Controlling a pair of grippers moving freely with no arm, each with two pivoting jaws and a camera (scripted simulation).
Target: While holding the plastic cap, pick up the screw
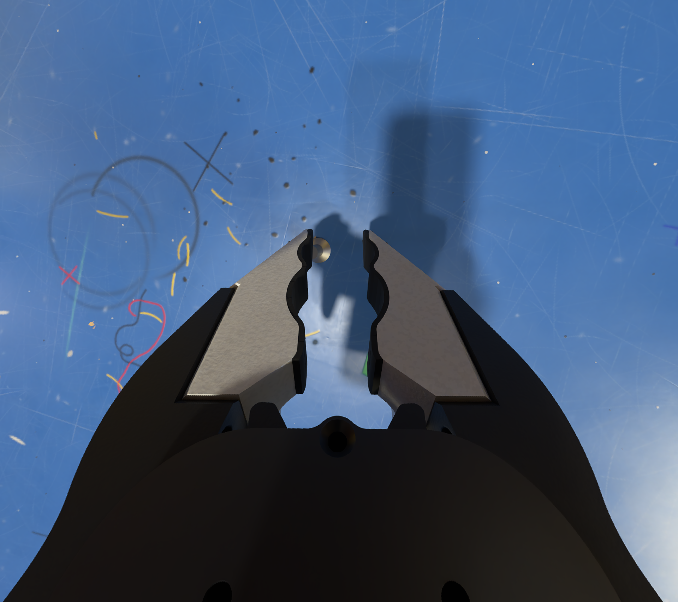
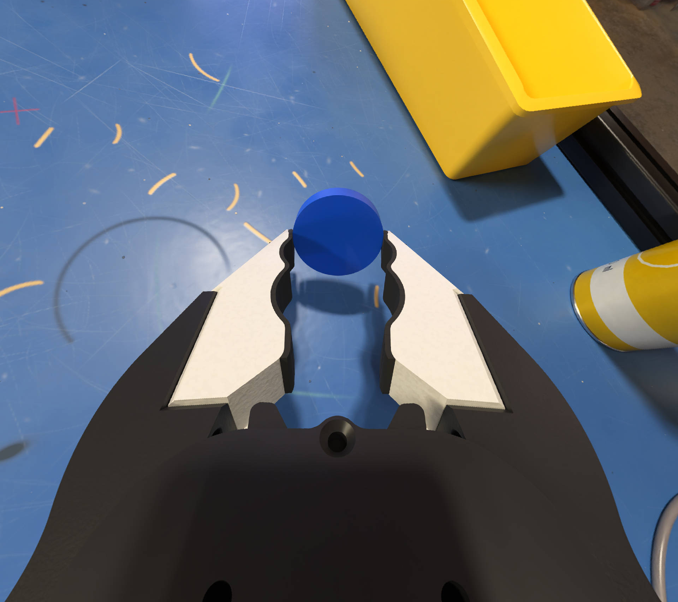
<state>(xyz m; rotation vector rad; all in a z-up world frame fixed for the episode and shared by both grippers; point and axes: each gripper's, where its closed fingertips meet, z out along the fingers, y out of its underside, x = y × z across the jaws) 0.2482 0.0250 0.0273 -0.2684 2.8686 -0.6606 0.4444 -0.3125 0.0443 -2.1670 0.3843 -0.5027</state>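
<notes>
right claw (image 2: 338, 236): mine, clamped on the plastic cap (image 2: 337, 231) at the fingertips, pinched edge-on so its flat face looks back at my camera; lifted clear of the counter (image 2: 183, 107), shadow under it. Parked there, I judge, to keep the cap out of the way.
left claw (image 1: 338, 236): mine, fingers apart, nothing between them, pointing down at the counter.
screw (image 1: 322, 250): small pale head, on the counter just inside my left fingertip (image 1: 306, 247), off-centre in the gap. Looks like I must shift sideways to centre it before closing.
yellow bin (image 2: 477, 45): by the counter's far right edge, near the corner.
yellow can (image 2: 631, 298): lying on its side at the right edge.
step: screw not yet gripped.
</notes>
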